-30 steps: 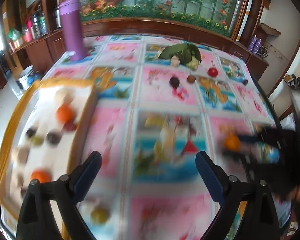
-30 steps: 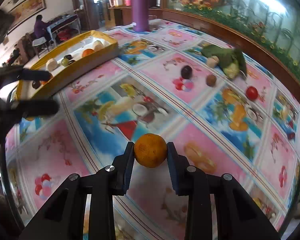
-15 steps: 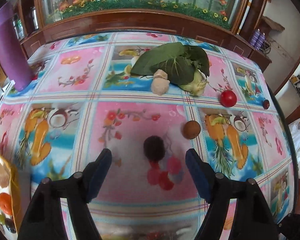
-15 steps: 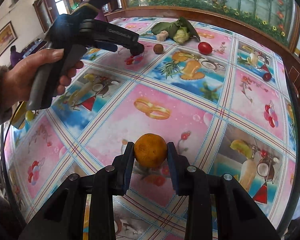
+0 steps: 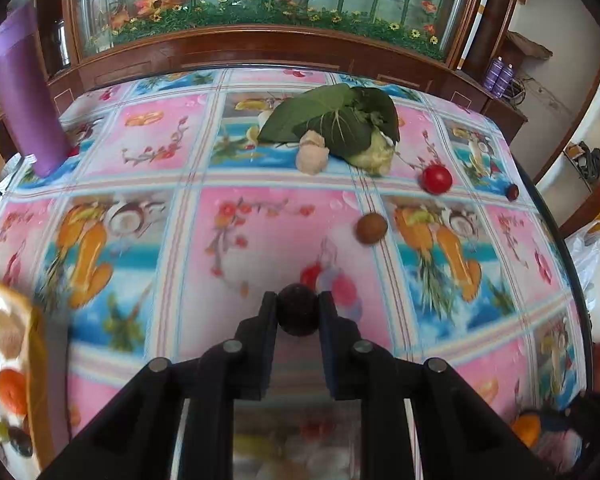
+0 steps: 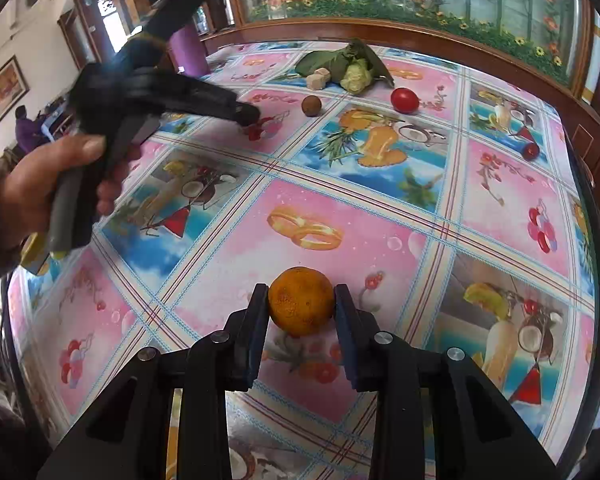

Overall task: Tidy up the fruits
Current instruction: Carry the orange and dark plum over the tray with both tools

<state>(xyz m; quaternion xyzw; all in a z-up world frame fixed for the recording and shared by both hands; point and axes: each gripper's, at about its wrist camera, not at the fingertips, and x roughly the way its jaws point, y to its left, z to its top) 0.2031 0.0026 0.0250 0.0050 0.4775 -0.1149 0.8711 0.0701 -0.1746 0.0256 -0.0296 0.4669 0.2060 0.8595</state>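
My left gripper (image 5: 297, 298) is shut on a small dark round fruit (image 5: 298, 316) that sits on the patterned tablecloth. The right wrist view shows the same gripper (image 6: 248, 114) from the side, held by a hand (image 6: 40, 184), its tips down at the cloth. My right gripper (image 6: 301, 294) is shut on an orange (image 6: 301, 304) held above the near part of the table. That orange (image 5: 526, 428) also shows at the lower right of the left wrist view. A yellow-rimmed tray (image 5: 36, 360) with several fruits lies at the far left.
Beyond the dark fruit lie a brown round fruit (image 5: 371, 228), a red tomato (image 5: 436, 179) and a small dark red fruit (image 5: 512, 191). A leafy cabbage (image 5: 340, 120) with a beige lump (image 5: 311, 156) sits at the back, and a purple bottle (image 5: 24, 92) stands back left.
My left gripper swung from beside the tray over to the dark fruit, came down around it and closed on it. The right gripper kept its grip on the orange and rolled.
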